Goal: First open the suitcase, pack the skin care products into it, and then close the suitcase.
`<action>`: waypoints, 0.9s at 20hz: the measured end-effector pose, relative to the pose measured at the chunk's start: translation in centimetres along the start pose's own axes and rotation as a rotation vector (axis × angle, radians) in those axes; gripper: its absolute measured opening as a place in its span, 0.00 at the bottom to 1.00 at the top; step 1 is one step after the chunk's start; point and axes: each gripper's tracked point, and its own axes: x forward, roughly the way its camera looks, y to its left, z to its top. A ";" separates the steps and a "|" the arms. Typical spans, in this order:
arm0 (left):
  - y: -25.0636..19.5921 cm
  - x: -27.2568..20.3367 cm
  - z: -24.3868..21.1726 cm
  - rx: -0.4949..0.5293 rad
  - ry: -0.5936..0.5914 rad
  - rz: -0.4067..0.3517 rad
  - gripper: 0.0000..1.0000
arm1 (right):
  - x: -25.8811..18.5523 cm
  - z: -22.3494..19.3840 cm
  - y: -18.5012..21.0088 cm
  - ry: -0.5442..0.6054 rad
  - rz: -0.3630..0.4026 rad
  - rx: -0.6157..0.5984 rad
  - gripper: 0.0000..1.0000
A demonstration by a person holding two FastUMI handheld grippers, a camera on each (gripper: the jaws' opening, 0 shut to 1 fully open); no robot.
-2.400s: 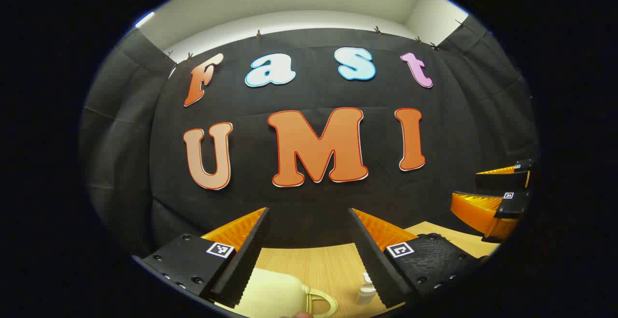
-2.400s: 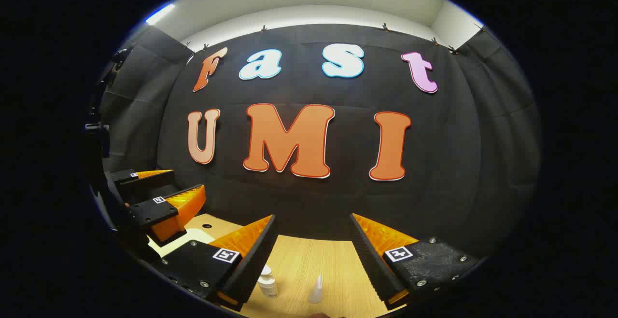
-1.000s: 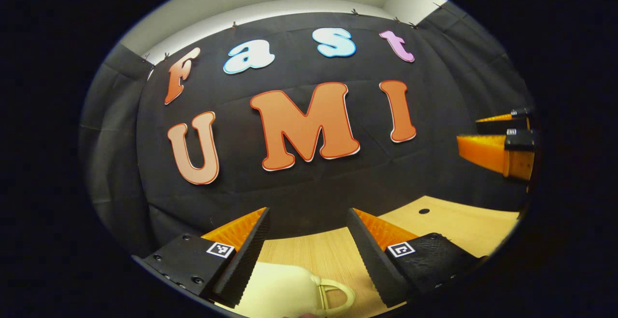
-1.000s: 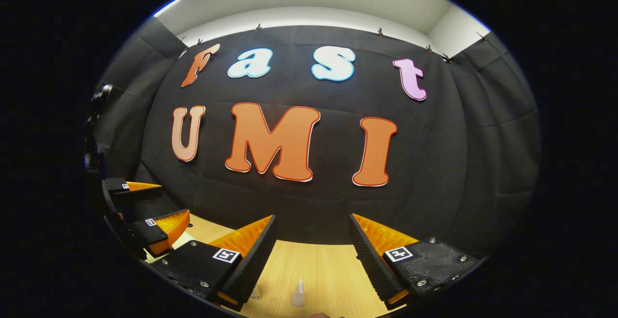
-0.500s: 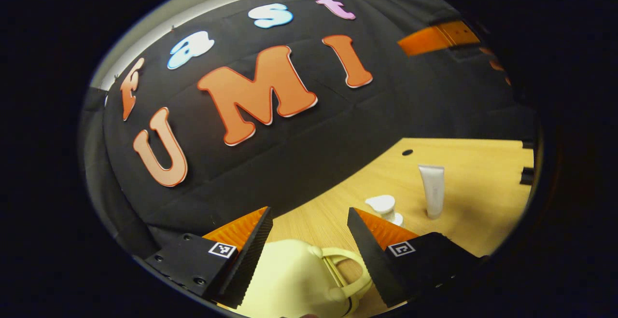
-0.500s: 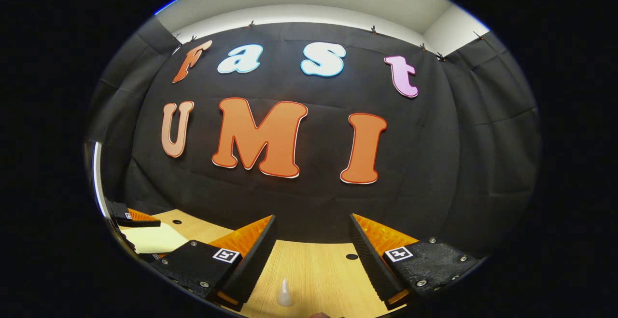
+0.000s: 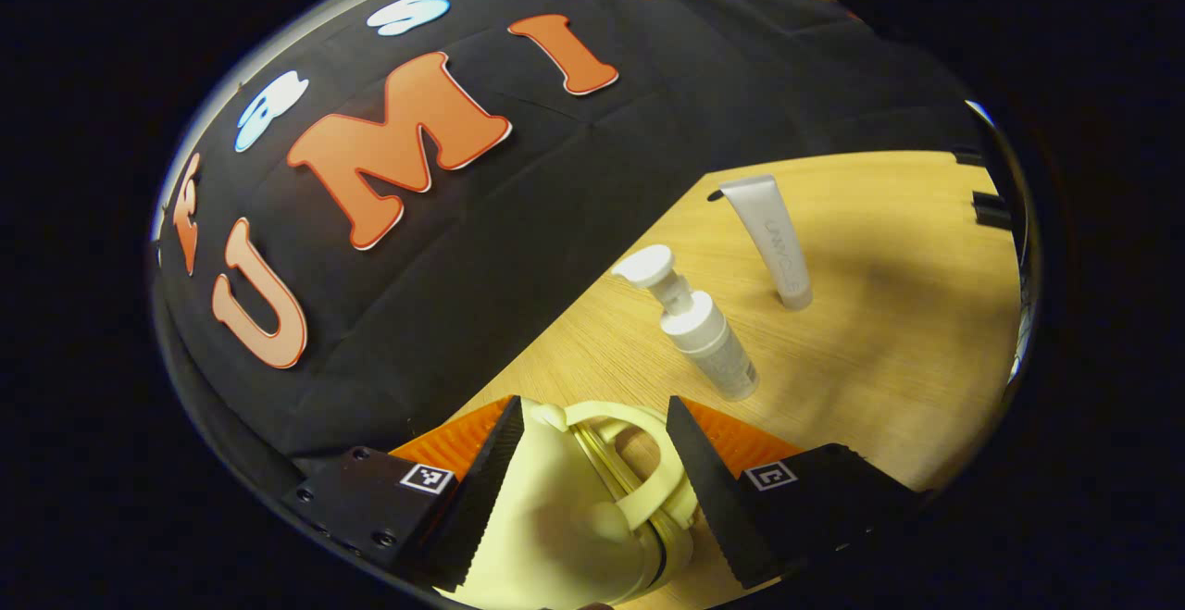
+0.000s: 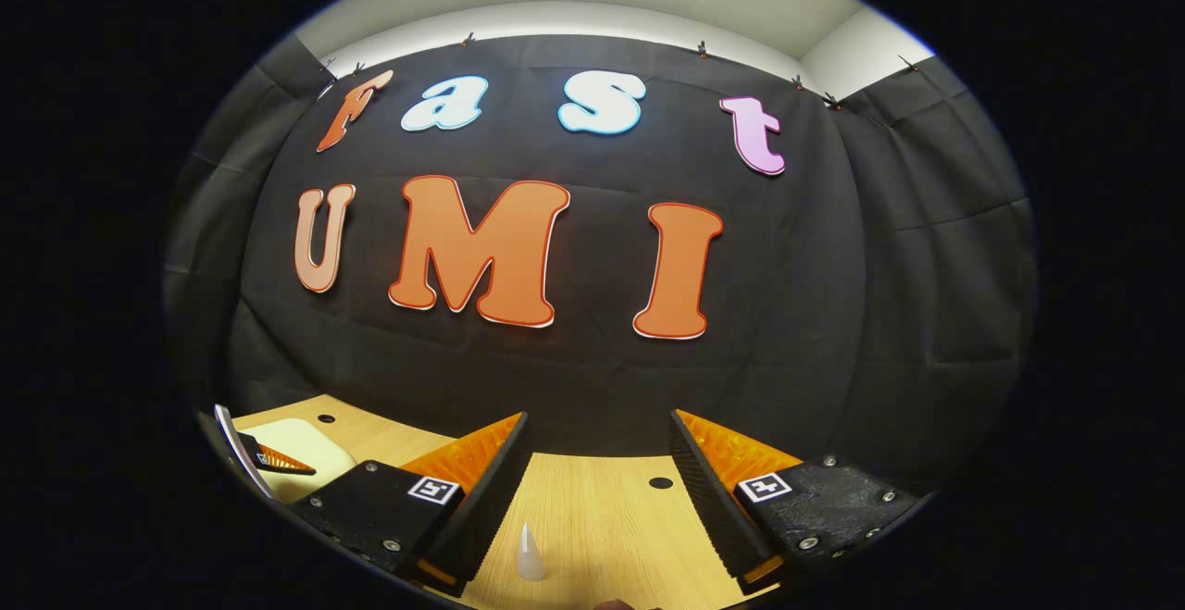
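In the left gripper view, the left tongs (image 7: 592, 425) are held released, with the fingers spread apart above a pale yellow suitcase (image 7: 555, 536). The suitcase's looped handle (image 7: 648, 471) is seen between the two fingers; whether either finger touches it cannot be told. The suitcase is set on the wooden desk (image 7: 889, 314) and appears closed. Farther along the desk, a white pump bottle (image 7: 699, 328) is stood upright, and a white squeeze tube (image 7: 773, 240) is stood on its cap just beyond it; the two are near each other but apart.

In the right gripper view, the right tongs (image 8: 597, 462) are also held released, with nothing between the fingers. A small white cone-shaped tip (image 8: 530, 554) of a skin care item is seen on the desk below them. The pale suitcase (image 8: 296, 448) is visible at the lower left.
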 end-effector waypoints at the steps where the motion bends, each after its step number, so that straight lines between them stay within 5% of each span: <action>1: -0.8 0.3 -0.6 0.011 0.011 -0.023 0.98 | -0.1 -0.2 -0.2 0.005 -0.005 -0.001 0.94; 11: -2.0 1.4 -5.4 0.180 0.152 -0.006 0.94 | -0.7 -0.9 -0.9 0.015 -0.018 0.000 0.94; 12: -1.9 1.5 -5.4 0.220 0.156 0.007 0.84 | -0.7 -1.0 -0.8 0.019 -0.015 0.001 0.94; 15: -2.4 2.4 -5.4 0.300 0.164 0.019 0.84 | -0.8 -1.1 -0.8 0.022 -0.014 0.003 0.94; 16: -2.5 2.7 -5.6 0.321 0.173 0.023 0.61 | -0.9 -1.0 -0.8 0.019 -0.016 0.002 0.94; 18: -2.5 3.2 -5.8 0.330 0.170 0.035 0.49 | -0.9 -0.9 -0.9 0.017 -0.017 -0.001 0.94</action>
